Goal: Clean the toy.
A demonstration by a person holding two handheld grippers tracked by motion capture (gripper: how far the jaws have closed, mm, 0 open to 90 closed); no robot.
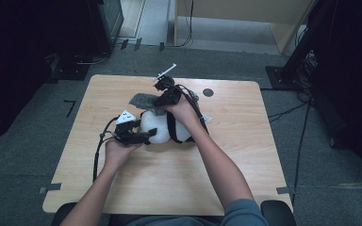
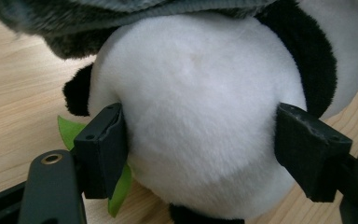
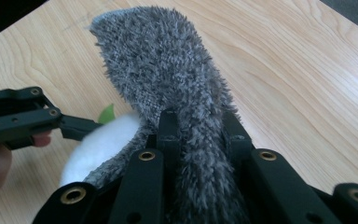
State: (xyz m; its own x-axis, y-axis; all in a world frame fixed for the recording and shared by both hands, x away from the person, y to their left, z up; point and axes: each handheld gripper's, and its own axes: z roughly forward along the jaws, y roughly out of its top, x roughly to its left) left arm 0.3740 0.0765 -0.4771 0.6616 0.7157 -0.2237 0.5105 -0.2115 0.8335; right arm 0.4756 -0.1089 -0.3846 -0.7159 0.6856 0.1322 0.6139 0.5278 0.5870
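Left gripper view: the soft black-and-white panda toy (image 2: 200, 116) lies in the middle of the light wooden table (image 1: 245, 155). The left gripper (image 2: 198, 154) has its jaws wide apart, squeezing the panda's round white part from both sides. The right gripper (image 3: 198, 128) is clamped tight on the fuzzy grey sock (image 3: 168, 74), which hangs over the panda. To do it well, I think, hold the panda steady and pull the sock slowly. I count one panda, one sock, two grippers and one small green leaf (image 2: 119, 186).
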